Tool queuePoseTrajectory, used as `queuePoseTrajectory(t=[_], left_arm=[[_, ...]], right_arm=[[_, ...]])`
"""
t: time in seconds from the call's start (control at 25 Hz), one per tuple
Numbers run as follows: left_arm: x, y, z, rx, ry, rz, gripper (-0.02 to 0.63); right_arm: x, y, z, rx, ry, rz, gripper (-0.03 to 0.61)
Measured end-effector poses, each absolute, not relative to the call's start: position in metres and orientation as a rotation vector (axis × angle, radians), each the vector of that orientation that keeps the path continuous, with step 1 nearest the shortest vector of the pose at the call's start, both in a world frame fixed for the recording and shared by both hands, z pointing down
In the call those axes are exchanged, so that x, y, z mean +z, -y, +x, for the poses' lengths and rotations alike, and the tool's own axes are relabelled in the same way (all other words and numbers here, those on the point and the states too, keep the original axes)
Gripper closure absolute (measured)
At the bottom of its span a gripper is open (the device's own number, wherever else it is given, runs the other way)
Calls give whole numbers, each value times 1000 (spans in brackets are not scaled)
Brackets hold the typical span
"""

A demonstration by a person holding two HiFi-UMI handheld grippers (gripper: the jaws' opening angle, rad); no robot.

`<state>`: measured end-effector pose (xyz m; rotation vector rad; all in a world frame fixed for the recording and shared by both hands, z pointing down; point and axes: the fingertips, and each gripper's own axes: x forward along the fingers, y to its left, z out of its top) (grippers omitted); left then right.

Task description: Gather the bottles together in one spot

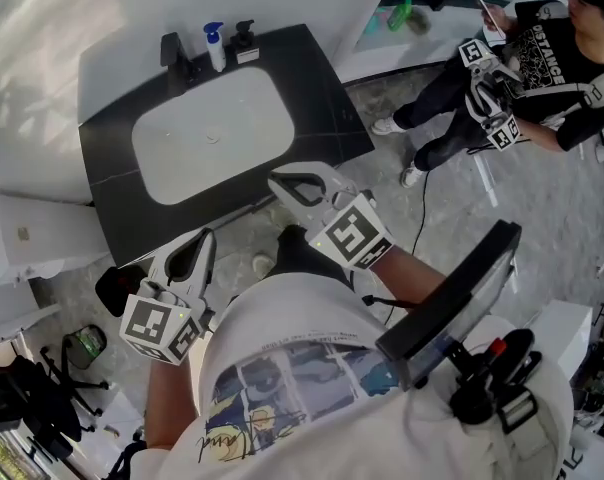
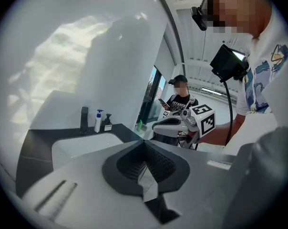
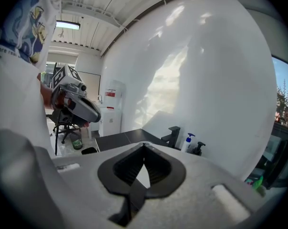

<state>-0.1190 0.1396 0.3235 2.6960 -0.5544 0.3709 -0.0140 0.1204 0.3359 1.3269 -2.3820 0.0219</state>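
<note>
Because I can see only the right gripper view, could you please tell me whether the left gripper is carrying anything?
Observer: No. The left gripper view shows the left gripper with its jaws together and nothing between them.
Operator: Thank you. The right gripper hides the middle of the counter from me. What is there?
Observer: A white sink basin is sunk into the black counter. It lies in front of the faucet, the blue-pump bottle and the black pump bottle.
Operator: Is anyone else nearby?
Observer: Yes. In the head view a second person is beyond the counter's right end.
</note>
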Motion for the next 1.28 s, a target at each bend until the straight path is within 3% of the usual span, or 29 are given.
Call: queuePoseTrajectory(t=[1.28], left_arm=[[349, -146, -119, 424, 513, 2726, 612]], right_arm=[[340, -136, -26, 21, 2368, 1279, 577]])
